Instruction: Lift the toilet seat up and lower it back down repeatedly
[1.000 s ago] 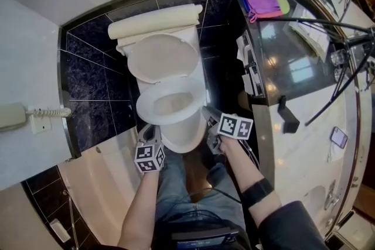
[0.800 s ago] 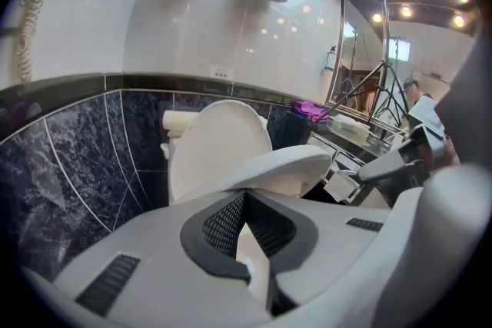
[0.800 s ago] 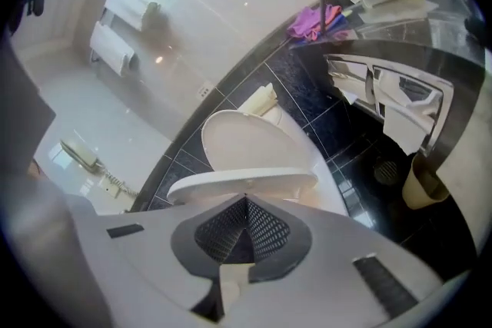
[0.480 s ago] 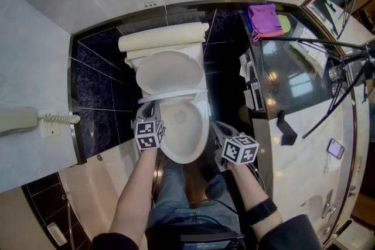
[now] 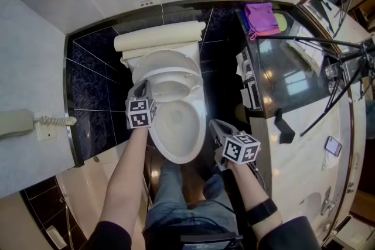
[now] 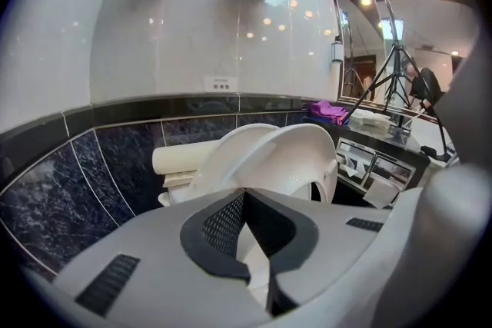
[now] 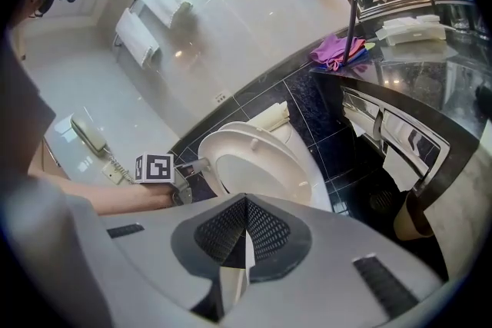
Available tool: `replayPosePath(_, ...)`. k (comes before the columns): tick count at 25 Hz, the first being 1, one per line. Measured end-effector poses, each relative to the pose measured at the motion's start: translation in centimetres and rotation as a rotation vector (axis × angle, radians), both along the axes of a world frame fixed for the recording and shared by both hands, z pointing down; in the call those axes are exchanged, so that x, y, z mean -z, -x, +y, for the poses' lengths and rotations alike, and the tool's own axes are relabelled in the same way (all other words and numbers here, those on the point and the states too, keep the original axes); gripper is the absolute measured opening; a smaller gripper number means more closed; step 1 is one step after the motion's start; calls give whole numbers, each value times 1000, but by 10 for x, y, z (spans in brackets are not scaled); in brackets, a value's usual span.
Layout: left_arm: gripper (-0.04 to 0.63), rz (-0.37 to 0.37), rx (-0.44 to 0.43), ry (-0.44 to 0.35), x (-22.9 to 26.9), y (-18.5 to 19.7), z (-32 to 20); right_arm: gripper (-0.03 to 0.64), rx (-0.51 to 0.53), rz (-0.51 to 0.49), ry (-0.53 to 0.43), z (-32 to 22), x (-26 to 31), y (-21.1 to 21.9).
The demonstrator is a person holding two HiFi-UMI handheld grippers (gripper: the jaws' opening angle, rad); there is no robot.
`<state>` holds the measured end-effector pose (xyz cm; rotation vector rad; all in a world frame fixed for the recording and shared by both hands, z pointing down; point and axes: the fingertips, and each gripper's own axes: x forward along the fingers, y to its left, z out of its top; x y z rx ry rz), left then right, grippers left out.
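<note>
White ceramic fills the middle of the head view: the toilet seat (image 5: 188, 82) stands half raised, tilted between the bowl (image 5: 179, 137) and the upright lid (image 5: 159, 60); the left hand-held gripper (image 5: 142, 89) sits at the seat's left rim, jaws clenched on that edge; in the left gripper view the pads pinch a strip of white, and the raised seat spreads just beyond the tips; the right hand-held gripper (image 5: 216, 125) hangs apart from the toilet, beside the bowl's right flank, its jaws pressed together with nothing between them; ahead of the left hand-held gripper, behind the lid, the cream cistern top (image 5: 158, 36) lies against dark marbled wall tiles (image 5: 88, 76); ahead and to the right of the right hand-held gripper a glossy dark desk (image 5: 293, 76) carries a purple cloth (image 5: 262, 16) at its far end; a tripod (image 5: 328, 38) reaches over that desk; well to the left of the left hand-held gripper a pale wall telephone (image 5: 14, 123) hangs with its coiled cord.
</note>
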<state>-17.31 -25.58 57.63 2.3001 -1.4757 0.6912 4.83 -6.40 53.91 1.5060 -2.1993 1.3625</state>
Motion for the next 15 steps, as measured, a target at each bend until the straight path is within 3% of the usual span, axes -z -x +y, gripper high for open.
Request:
replayPosePath(6,0,-19,-14,-24,17,8,-11,15,7,-3,-3,0,2,8)
replayPosePath(15,0,-33,-19,-21,54,7,39,15,59,37,-64,-5,32,5)
